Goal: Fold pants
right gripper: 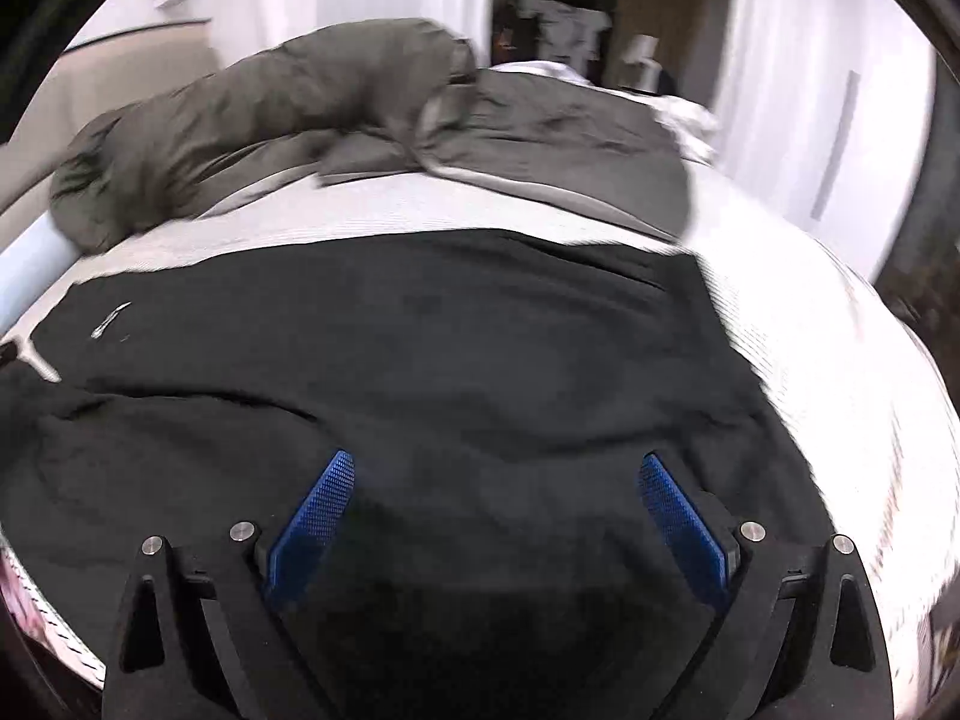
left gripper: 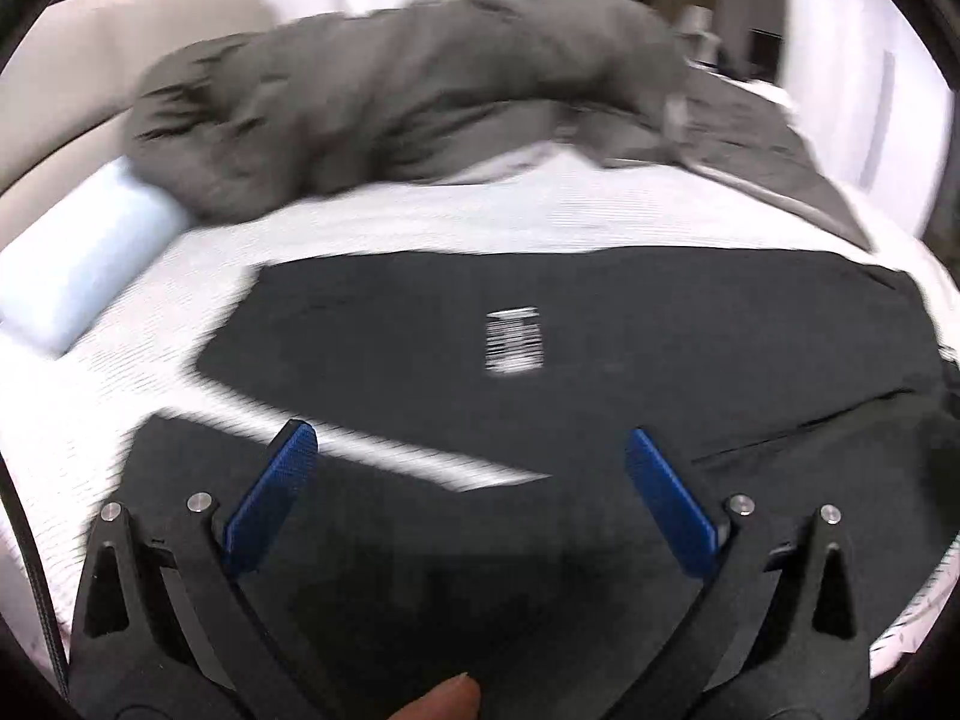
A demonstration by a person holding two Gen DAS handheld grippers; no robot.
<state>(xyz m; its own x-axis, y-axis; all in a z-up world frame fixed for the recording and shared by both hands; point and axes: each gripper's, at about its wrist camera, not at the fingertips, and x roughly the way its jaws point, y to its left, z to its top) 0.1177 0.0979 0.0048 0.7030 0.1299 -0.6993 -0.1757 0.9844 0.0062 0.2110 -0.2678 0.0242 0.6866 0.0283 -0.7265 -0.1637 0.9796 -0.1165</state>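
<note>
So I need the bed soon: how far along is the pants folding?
Early on. Done: the black pants are spread over the white bed sheet, one leg laid apart from the other with a strip of sheet between. In hand: nothing; the left gripper and the right gripper are both open above the fabric, gripping none of it. Left: all the folds, as no compact fold shows yet.

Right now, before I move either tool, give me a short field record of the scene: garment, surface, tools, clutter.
garment: black pants spread on the bed, white label showing
surface: white striped sheet
left tool: open, over the pants, holding nothing
right tool: open, over the pants, holding nothing
clutter: grey duvet bunched behind the pants; pale pillow at the left
</note>
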